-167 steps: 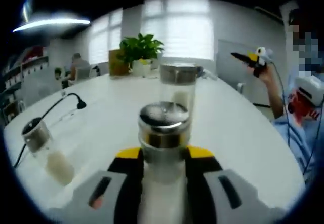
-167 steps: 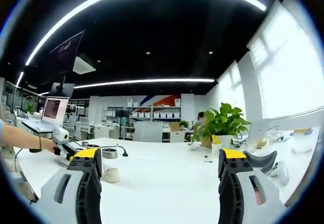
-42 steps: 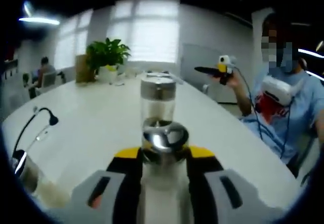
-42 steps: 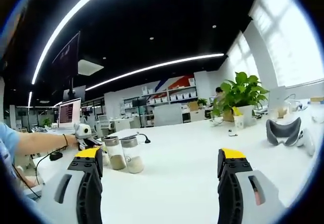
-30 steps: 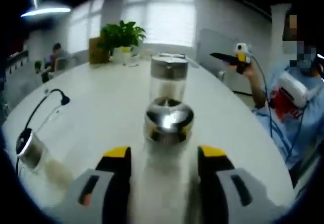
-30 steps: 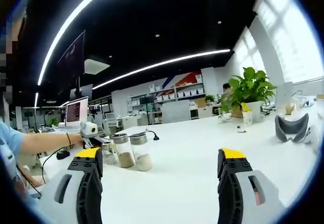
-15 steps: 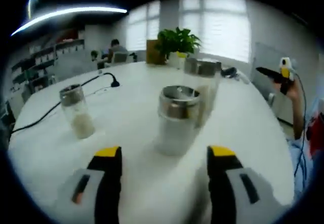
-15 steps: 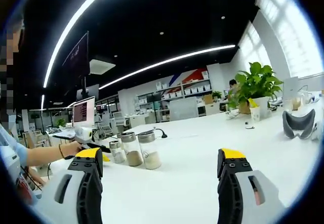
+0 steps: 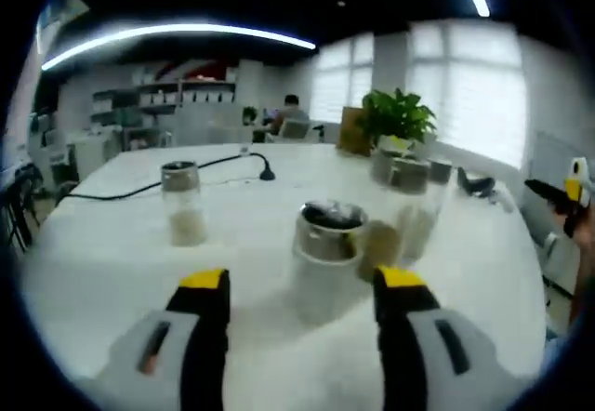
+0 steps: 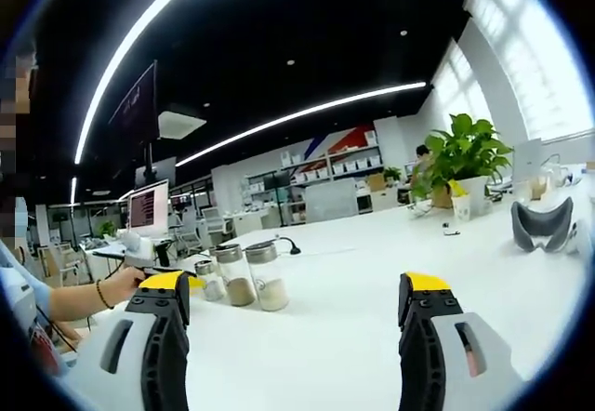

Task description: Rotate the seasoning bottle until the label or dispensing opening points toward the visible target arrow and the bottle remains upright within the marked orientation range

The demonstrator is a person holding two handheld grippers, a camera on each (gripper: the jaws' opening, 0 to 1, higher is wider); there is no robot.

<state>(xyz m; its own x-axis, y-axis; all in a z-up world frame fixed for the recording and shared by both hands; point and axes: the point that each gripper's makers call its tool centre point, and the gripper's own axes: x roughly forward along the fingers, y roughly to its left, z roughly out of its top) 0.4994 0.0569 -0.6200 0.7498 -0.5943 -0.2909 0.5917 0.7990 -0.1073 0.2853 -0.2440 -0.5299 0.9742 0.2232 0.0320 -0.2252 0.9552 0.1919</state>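
A clear glass seasoning bottle [image 9: 325,248] with a steel lid stands upright on the white table [image 9: 102,262], just beyond my left gripper [image 9: 302,285]. That gripper is open with nothing between its yellow-tipped jaws. A second bottle [image 9: 409,202] holding brownish powder stands behind and to the right. A third bottle [image 9: 183,205] is apart on the left. My right gripper [image 10: 296,290] hangs open over the table [image 10: 353,309], well back from the bottles [image 10: 251,276]. A hand holds the left gripper [image 10: 139,244] beside them.
A black cable with a plug [image 9: 265,171] runs across the table behind the bottles. A potted plant [image 9: 395,118] stands at the far edge. A grey headset [image 10: 544,225] lies at the right. Desks, shelves and a monitor [image 10: 149,208] fill the office behind.
My left gripper has opened, let go of the steel-lidded bottle and drawn back, and its view has swung. The bottle now stands free. My right gripper has barely moved.
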